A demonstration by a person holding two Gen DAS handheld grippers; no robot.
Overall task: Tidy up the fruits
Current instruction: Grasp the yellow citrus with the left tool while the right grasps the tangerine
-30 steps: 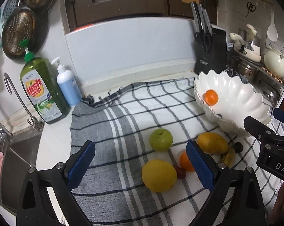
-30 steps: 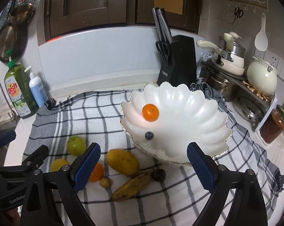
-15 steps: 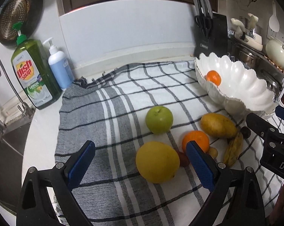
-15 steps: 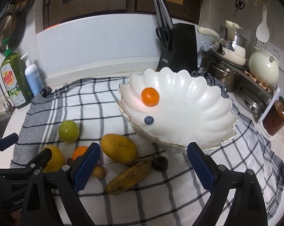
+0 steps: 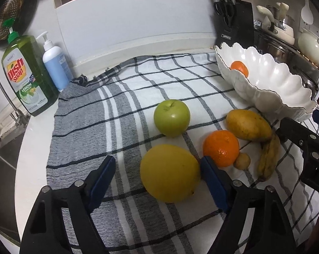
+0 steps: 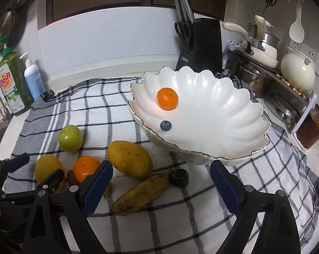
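A large yellow citrus lies on the checked cloth between the closing jaws of my left gripper. The right pad is at its side and the left pad stands clear of it. Beside it are a green apple, an orange, a mango, a banana and a small tan fruit. My right gripper hangs open before the white scalloped bowl, which holds an orange and a blueberry. The banana and a dark small fruit show untouched in its gap.
A dish soap bottle and a pump bottle stand at the back left by the sink tap. A knife block is behind the bowl. Pots and a kettle crowd the right, with a jar near the cloth's edge.
My left gripper has come down and forward over the yellow citrus, and its jaws have narrowed around it. The right gripper has sunk a little toward the cloth.
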